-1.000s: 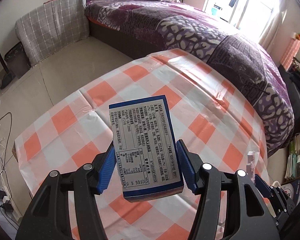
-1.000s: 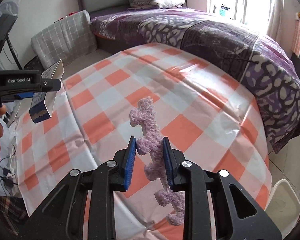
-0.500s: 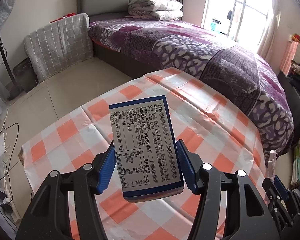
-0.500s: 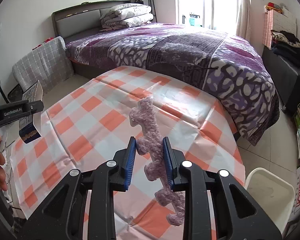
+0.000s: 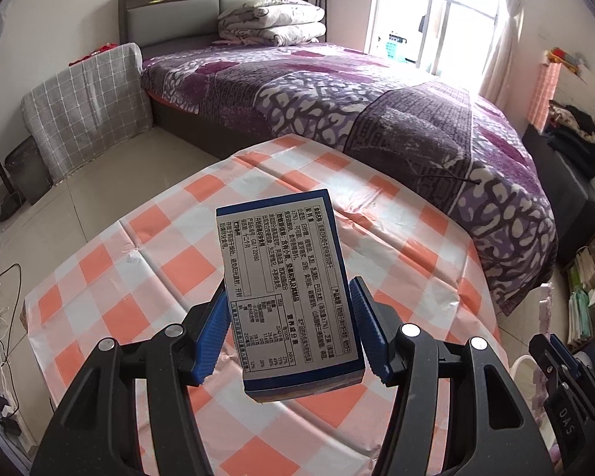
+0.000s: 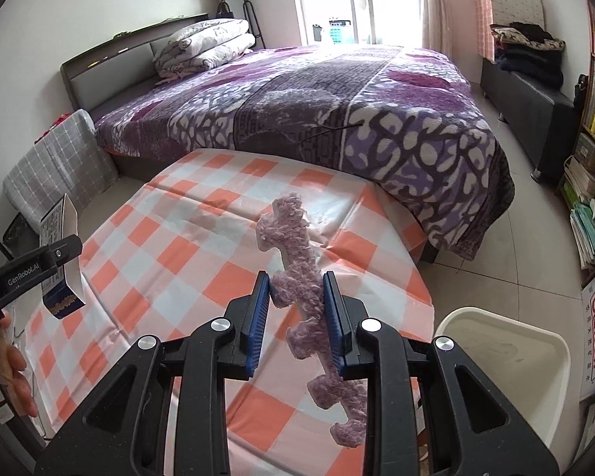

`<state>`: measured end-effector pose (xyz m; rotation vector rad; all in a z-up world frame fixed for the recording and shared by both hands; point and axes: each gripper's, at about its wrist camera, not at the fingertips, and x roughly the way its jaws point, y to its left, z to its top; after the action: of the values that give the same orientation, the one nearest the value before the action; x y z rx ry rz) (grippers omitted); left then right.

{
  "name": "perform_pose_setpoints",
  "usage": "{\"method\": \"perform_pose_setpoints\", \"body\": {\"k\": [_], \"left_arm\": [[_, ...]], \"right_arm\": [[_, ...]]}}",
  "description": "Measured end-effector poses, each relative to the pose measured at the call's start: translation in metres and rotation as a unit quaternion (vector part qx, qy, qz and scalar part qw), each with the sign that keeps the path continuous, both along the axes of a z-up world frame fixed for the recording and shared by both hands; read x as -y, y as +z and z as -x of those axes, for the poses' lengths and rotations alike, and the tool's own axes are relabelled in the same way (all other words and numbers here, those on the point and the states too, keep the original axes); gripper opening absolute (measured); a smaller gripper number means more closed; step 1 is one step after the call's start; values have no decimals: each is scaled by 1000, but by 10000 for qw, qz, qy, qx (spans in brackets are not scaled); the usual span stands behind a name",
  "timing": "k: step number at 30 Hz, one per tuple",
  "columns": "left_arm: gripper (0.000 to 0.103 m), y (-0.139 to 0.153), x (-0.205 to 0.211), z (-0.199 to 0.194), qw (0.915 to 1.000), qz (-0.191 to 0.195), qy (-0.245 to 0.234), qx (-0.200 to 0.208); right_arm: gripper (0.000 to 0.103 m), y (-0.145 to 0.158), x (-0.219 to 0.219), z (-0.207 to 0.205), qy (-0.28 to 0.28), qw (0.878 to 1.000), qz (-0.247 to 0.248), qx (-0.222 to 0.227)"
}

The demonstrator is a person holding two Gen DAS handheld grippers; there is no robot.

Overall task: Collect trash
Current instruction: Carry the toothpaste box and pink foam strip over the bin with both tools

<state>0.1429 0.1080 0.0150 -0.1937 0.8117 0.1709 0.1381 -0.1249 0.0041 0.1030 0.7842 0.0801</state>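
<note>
clamping a blue box (image 5: 287, 297) in the left hand-held gripper (image 5: 289, 335), right hand-held gripper (image 6: 295, 311) pinching purple fuzzy strip (image 6: 301, 277)

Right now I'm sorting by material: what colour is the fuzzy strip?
Pale lilac-pink; the fuzzy strip shows best in the right wrist view.

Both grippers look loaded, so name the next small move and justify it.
Probably carry the right gripper rightward over the white bin: it is shut on the purple foam strip, and the left gripper already grips the blue box.
</note>
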Motion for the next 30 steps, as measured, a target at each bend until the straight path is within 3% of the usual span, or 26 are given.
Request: {"method": "perform_pose_setpoints", "body": {"k": [18,30], "left_arm": [[58,8,67,7,9980,-78,-623,96],[58,9,117,16,9934,-188,-1128,100]], "right_arm": [[26,13,84,13,-961,9947,-377,-19],[27,9,143,26,-1635,9835,-697,-337]]}}
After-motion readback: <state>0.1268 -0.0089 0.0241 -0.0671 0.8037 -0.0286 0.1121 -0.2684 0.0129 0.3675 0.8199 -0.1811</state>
